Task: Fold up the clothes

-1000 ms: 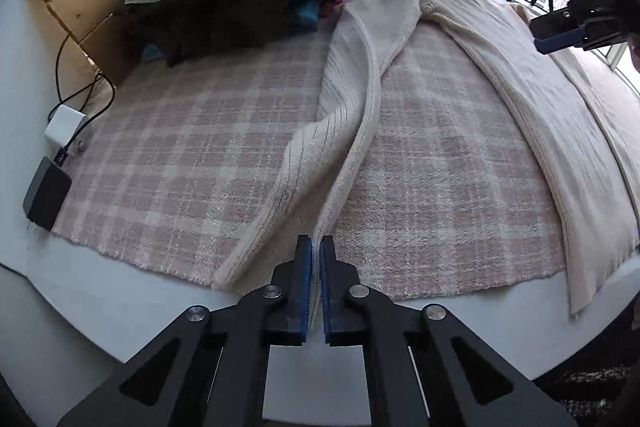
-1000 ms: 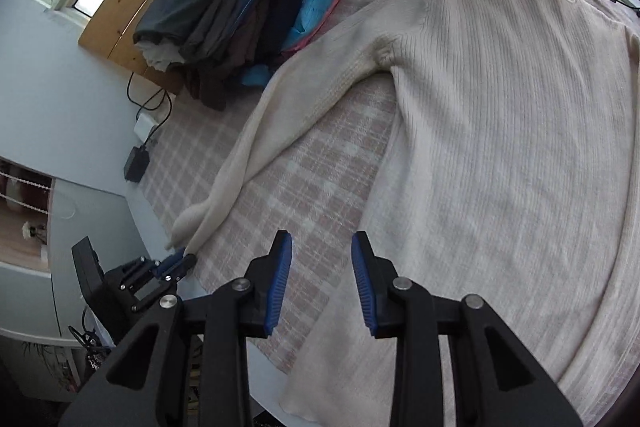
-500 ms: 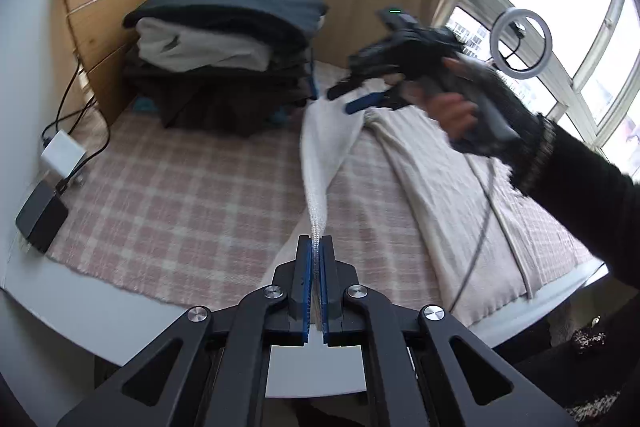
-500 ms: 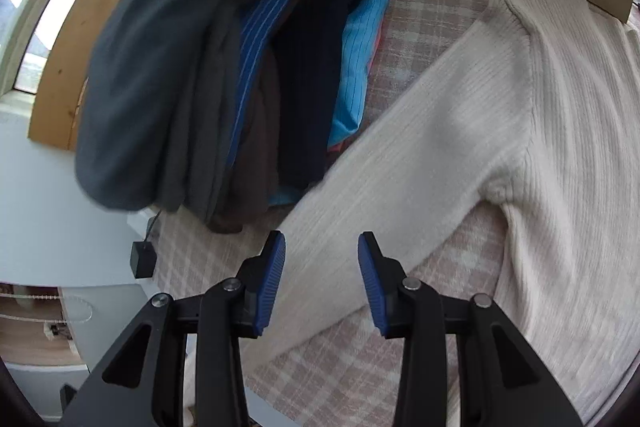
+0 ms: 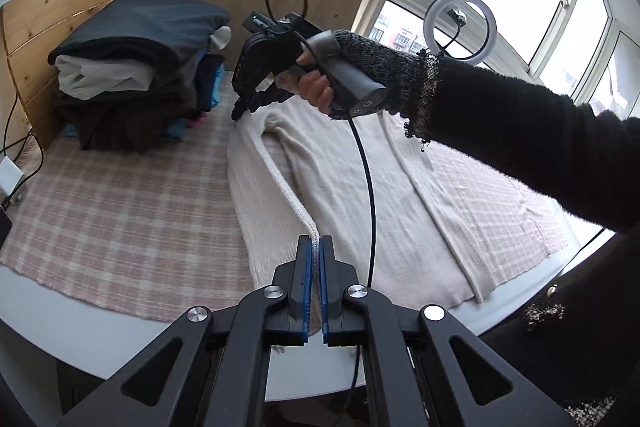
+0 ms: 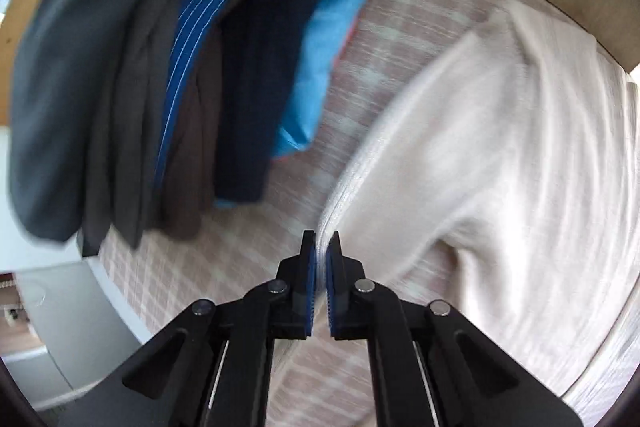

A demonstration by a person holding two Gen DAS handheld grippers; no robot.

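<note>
A cream ribbed sweater lies spread on a pink plaid cloth. My left gripper is shut on the cuff end of its sleeve, which runs taut and raised back to the shoulder. In the left wrist view a gloved hand holds my right gripper down at the sleeve's upper end. In the right wrist view my right gripper is shut on a pinched fold of the sleeve near the armpit.
A stack of dark, grey and blue folded clothes stands at the back left against wooden boards. A black cable hangs from the right gripper across the sweater. A ring light stands by the windows. Chargers and cords lie at the left table edge.
My left gripper has lifted the sleeve end up off the cloth and tilted up. My right gripper moved over to the sleeve by the shoulder and shut on a fold of it.
</note>
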